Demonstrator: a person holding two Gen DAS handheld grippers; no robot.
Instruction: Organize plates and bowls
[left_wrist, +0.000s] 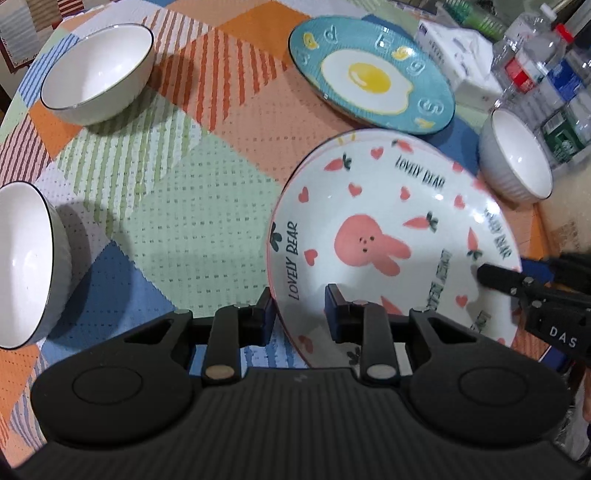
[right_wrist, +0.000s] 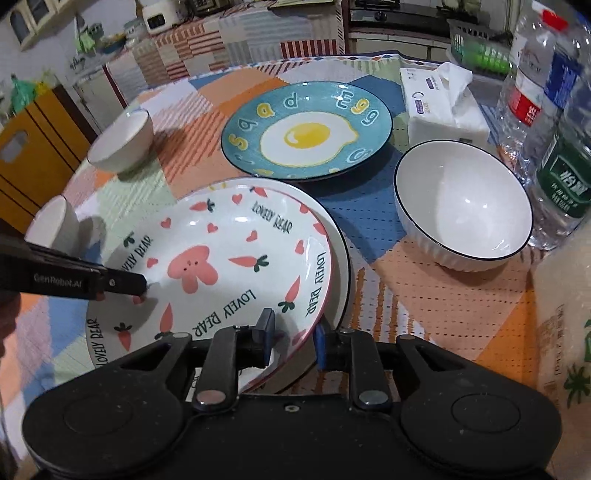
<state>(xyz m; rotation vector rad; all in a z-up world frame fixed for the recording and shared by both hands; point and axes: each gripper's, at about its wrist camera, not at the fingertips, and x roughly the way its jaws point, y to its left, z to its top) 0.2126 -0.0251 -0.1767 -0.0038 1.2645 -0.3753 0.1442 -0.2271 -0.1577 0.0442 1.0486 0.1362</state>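
- Black plastic fingers of the left gripper straddle the near rim of the bunny plate, one finger outside and one over the inner wall. The gap is narrow, but we cannot tell whether the pads press the rim.
- On the opposite rim, the right gripper also stands a little open. The plate's pink edge runs between its fingers, and the pads look just clear of it, so we judge that side is not clamped.
- We read the two-sided hold as a way to keep a wide, shallow dish level while it is set down.
- The bunny plate is glazed ceramic, glossy white with pink hearts, carrots and black lettering. It lies inside a larger white plate with a thin dark rim, pushed off-centre so that a crescent of the lower plate shows. Stacking looks nearly done.
- Beyond it lies a teal egg plate, glossy too and still on its own; we judge it belongs on the stack next.
- Three white bowls sit apart: a ribbed bowl near the bottles, a far bowl and a near bowl. They are deep, smooth inside and dark-rimmed, so they should nest.
- Underneath, a waffle-textured patchwork tablecloth should give grip.
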